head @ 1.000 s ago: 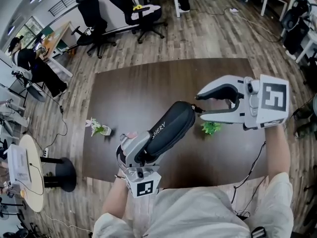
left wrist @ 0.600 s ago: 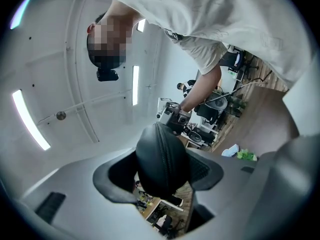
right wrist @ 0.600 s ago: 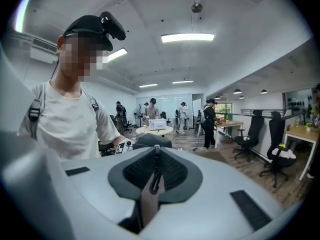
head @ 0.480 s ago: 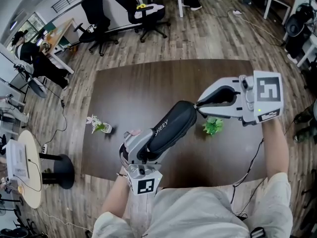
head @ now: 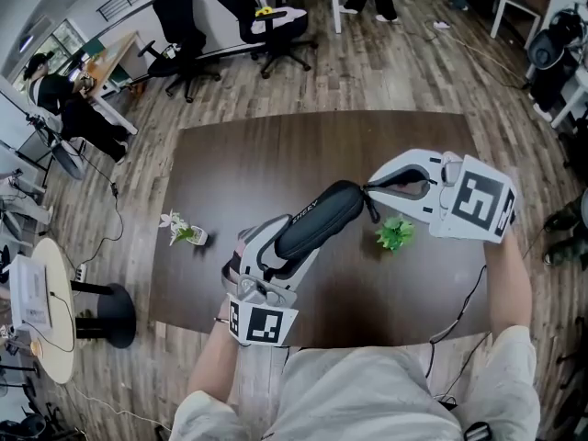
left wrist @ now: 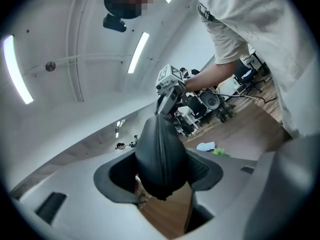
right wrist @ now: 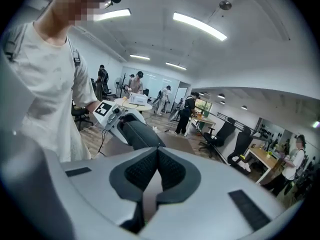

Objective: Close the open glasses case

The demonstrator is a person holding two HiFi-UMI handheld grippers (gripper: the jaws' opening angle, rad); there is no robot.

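Note:
The black zip glasses case (head: pixel 317 219) is held in the air over the dark table (head: pixel 276 145), its seam looking shut along the side that shows. My left gripper (head: pixel 280 251) is shut on the case's near end, pads on both sides (left wrist: pixel 160 154). My right gripper (head: pixel 369 189) has just been closing and now stands shut, its tips against the case's far end (right wrist: pixel 137 133). No gap shows between its pads (right wrist: pixel 172 171). Whether a zip tab is pinched there is hidden. A small black loop (head: pixel 372 212) hangs from that end.
A green plant sprig (head: pixel 395 234) lies on the table under the right gripper. A small white flower (head: pixel 182 235) sits near the table's left edge. Office chairs (head: pixel 266 26) and desks stand beyond the far edge. A person (head: pixel 55 108) sits at the far left.
The right gripper's jaws went from open around the case's end to shut. Both grippers sank a little, and the case now lies flatter and lower.

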